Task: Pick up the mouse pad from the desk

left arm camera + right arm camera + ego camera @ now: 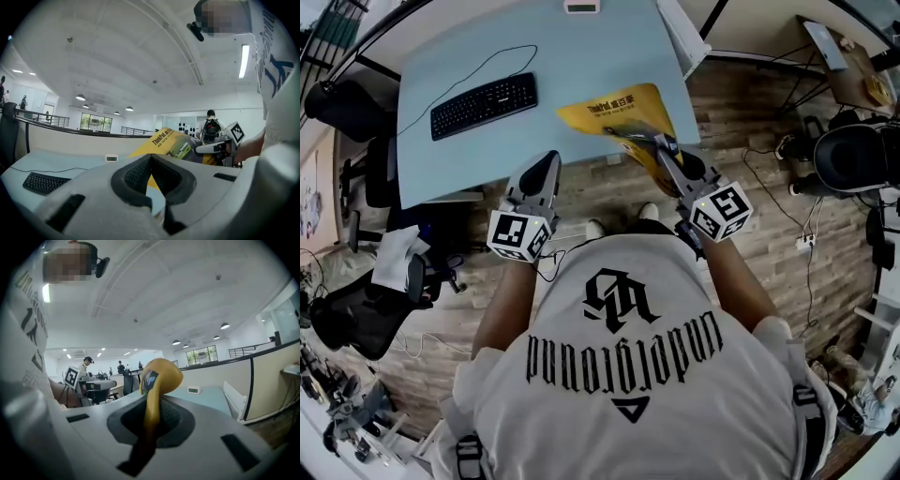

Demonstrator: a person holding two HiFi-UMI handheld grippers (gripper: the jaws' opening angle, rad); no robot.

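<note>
One mouse pad overhanging desk, right tool pinching

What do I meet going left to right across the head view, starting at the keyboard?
Keyboard → left gripper → mouse pad → right gripper, shut on the pad's near right corner.

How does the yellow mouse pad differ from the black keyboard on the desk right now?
The yellow printed mouse pad is thin and bent, with one edge pinched in the right gripper and tilted up. The black corded keyboard is thicker and lies flat, untouched. Both are over the pale blue desk.
</note>
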